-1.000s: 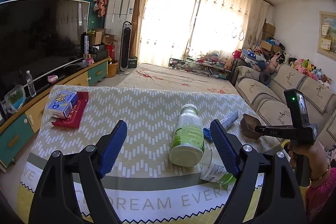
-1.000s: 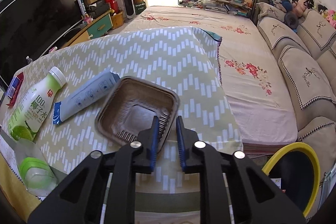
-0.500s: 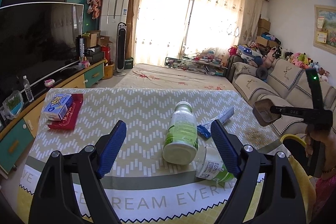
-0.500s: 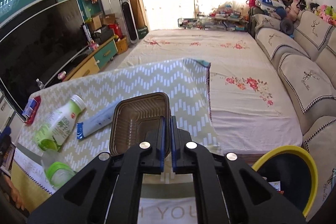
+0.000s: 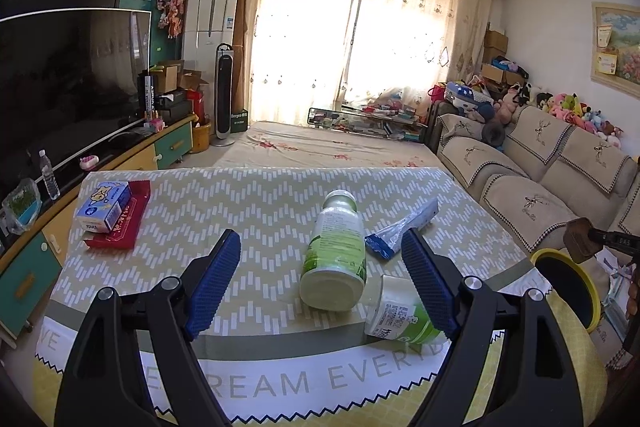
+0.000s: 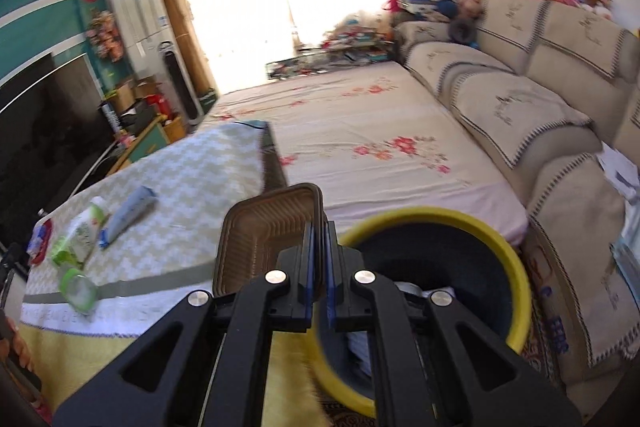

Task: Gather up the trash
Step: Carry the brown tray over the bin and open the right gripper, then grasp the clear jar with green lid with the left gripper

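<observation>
A: What's changed?

B: The right gripper (image 6: 318, 259), jaws clamped on the rim of the brown tray (image 6: 266, 239), has carried it off the counter (image 5: 248, 211). A second ago the tray lay beside the tube; now it hangs at lower centre of the right view, just left of the yellow bin (image 6: 516, 267).

A: So a drop is near?

B: Likely.

A: The other one?

B: The left gripper (image 5: 320, 283) waits, jaws wide and empty, over the green bottle (image 5: 336, 251), small bottle (image 5: 400, 311) and tube (image 5: 404, 227).

A: The room?

B: A chevron cloth on the counter, television (image 5: 68, 79) upper left, sofa (image 5: 552, 171) right.
</observation>
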`<state>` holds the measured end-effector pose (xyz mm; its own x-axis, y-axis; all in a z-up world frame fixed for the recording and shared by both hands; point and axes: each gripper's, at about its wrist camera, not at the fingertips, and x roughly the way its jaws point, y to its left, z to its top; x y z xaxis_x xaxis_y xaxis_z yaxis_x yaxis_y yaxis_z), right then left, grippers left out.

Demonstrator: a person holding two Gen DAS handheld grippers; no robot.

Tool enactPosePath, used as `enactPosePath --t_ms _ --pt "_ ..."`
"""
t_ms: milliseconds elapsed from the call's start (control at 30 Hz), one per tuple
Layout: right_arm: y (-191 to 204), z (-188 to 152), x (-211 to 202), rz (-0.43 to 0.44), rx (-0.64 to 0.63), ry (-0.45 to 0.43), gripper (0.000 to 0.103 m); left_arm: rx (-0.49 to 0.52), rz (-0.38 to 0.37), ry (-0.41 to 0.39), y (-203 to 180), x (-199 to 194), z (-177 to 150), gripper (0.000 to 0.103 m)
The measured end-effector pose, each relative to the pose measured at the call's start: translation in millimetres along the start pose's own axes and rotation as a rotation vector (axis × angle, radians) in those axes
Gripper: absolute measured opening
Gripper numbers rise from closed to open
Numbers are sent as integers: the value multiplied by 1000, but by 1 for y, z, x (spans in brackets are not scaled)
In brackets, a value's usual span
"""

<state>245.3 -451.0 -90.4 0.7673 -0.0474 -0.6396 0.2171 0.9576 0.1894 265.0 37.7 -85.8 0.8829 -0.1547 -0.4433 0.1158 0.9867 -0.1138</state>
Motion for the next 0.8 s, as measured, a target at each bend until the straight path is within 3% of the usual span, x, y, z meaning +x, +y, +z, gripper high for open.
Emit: enactPosePath --t_ms 200,233,267,300,333,400,500,600,800 --pt "-37 -11 15 -102 39 42 6 22 13 -1 -3 1 -1 82" --pt "-41 -13 16 -119 45 41 15 22 13 1 -3 2 -2 82" --pt "-45 -15 18 -142 44 47 35 22 13 2 -3 2 -2 82" --pt "-47 -17 20 -170 41 52 44 21 13 4 -3 3 -2 82" --pt "-50 -18 22 -190 44 49 50 20 13 6 -4 2 -2 82" --pt "-52 -19 20 -212 55 40 50 17 12 5 -3 2 -2 87" --pt "-39 -14 14 -159 50 12 50 21 6 4 -4 2 -2 87" --pt "-4 -6 3 -71 0 -34 57 37 -5 10 -8 2 -3 87" --pt "95 8 7 115 -176 -87 61 67 -73 36 -19 4 -6 87"
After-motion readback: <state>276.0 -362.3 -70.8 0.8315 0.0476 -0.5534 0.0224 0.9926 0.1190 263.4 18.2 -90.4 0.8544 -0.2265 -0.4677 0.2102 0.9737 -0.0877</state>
